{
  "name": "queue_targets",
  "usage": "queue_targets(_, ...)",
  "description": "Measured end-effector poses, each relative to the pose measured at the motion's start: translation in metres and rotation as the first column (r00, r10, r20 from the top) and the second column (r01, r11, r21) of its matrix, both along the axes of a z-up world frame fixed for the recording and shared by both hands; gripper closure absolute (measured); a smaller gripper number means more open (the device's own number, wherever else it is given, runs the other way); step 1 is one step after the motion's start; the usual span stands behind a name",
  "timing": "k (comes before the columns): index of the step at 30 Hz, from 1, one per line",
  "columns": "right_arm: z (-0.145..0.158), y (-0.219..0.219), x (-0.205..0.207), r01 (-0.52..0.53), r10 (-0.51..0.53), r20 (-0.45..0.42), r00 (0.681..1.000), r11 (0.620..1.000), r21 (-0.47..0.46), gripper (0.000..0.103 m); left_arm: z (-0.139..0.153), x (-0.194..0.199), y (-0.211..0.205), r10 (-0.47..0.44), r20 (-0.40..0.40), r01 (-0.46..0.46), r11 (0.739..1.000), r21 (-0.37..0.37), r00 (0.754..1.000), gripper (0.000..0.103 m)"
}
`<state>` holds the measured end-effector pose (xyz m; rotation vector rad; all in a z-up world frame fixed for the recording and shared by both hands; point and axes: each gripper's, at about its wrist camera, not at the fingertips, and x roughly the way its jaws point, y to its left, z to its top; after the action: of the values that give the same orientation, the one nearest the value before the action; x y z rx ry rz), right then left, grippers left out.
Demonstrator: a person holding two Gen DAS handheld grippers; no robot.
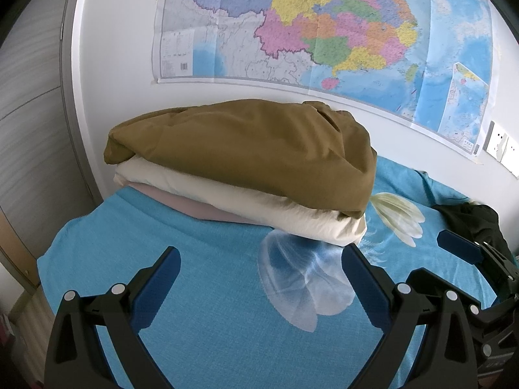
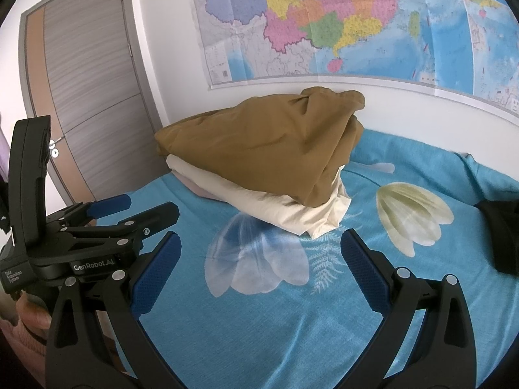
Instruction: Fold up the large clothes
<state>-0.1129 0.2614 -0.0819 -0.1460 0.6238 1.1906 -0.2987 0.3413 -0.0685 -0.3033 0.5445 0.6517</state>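
Both my grippers hung over the blue bedspread (image 1: 201,340) with nothing in them. My left gripper (image 1: 259,278) stood with its jaws spread wide, and my right gripper (image 2: 259,262) was spread just the same; neither touched any cloth.

At the far side of the bed, against the wall under the map (image 1: 324,26), sat a stack of folded clothes: a brown garment (image 1: 246,149) on top, a cream one (image 1: 259,207) beneath it, and a pinkish one (image 1: 194,207) at the bottom. The brown one looked finished, if a little puffy at its right end. Well apart from the stack, at the right edge of the bed, lay a black garment (image 2: 502,236), crumpled and unfolded.

I judged that I was between pieces: one garment stacked, the next not yet taken up. The next move would call for swinging both grippers to the right, taking the black garment at two points along an edge, such as the shoulders or the waistband, and dragging it onto the bare middle of the bedspread to spread it flat. I could not tell what kind of garment it was.
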Motion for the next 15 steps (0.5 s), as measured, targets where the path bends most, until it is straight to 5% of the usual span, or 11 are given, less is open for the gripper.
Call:
queue_targets(7, -0.0011, -0.0002, 0.0015, 0.002, -0.002, -0.006, 1.000, 1.000, 0.003, 0.006, 0.0013, 0.0010, -0.0034, -0.010, 0.020, 0.009, 1.000, 0.026, 1.000, 0.007)
queue_targets(15, -0.0029, -0.0070, 0.0064, 0.022, -0.022, -0.015, 1.000, 1.000, 0.001, 0.006, -0.0042, 0.0061, -0.0031, -0.024, 0.013, 0.024, 0.999, -0.036, 1.000, 0.007)
